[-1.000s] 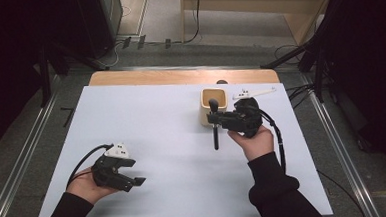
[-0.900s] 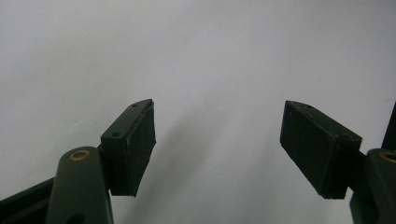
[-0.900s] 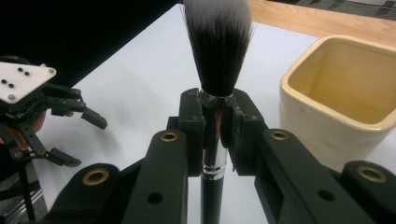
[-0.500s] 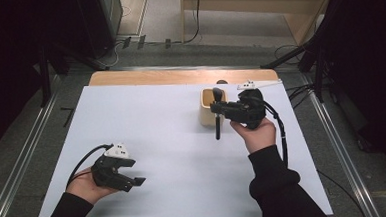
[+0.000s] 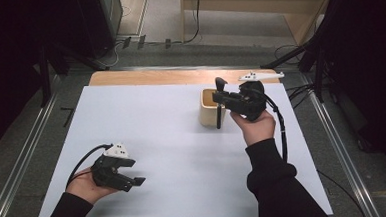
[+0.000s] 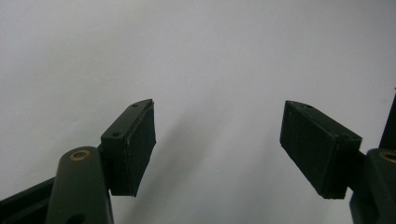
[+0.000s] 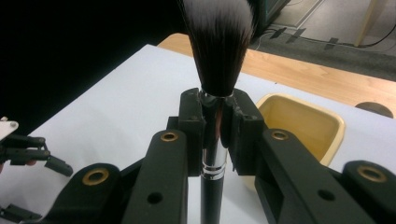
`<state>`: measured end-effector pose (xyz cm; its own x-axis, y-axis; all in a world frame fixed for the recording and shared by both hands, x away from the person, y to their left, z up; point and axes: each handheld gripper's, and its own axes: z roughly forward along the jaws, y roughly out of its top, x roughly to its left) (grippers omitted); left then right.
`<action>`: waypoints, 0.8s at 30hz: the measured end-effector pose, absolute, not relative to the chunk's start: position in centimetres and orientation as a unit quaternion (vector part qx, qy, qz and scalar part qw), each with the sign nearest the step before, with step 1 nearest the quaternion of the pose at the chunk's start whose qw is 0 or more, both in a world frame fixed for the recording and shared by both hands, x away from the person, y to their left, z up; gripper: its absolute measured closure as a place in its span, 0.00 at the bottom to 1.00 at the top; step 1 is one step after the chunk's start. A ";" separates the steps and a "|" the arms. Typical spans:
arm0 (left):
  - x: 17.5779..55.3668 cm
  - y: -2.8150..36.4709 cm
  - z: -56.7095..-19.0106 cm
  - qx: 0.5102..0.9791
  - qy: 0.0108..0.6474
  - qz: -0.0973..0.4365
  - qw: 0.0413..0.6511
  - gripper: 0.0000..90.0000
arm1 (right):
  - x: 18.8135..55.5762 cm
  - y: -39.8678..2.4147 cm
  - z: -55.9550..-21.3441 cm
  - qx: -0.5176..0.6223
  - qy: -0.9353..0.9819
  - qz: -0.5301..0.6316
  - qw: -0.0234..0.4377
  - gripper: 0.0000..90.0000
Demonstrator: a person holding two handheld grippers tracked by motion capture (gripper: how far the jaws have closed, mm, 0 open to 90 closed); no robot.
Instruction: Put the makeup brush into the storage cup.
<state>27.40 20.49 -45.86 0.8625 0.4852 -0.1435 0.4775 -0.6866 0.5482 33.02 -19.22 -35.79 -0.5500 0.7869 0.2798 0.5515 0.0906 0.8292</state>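
Observation:
My right gripper (image 5: 220, 101) is shut on a black-handled makeup brush (image 5: 218, 118), gripping it at the silver ferrule. The brush (image 7: 217, 46) stands upright with its dark, white-tipped bristles pointing up and its handle hanging down. It is held in front of a cream square cup (image 5: 207, 112), whose open inside (image 7: 299, 121) looks bare. My left gripper (image 5: 133, 171) rests low over the white table (image 5: 173, 154) at the near left, open. Its pads (image 6: 135, 140) stand wide apart with nothing between them.
A bare wooden strip (image 5: 149, 76) runs along the table's far edge. Metal rails (image 5: 18, 162) flank the table on both sides. Cables and dark stands sit on the grey floor (image 5: 166, 20) beyond.
My right gripper has lifted the brush a little and carried it farther back, closer to the cup. The left gripper has stayed where it was.

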 end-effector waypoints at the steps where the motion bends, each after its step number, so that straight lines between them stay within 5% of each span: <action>1: 27.4 20.5 -45.9 0.918 0.263 0.007 0.297 0.31 | 33.2 -19.2 -35.7 0.461 0.727 0.494 0.122 0.88; 24: 27.6 20.7 -45.9 0.916 0.267 0.003 0.299 0.31 | 36.1 -19.8 -34.6 0.480 0.713 0.488 0.151 0.88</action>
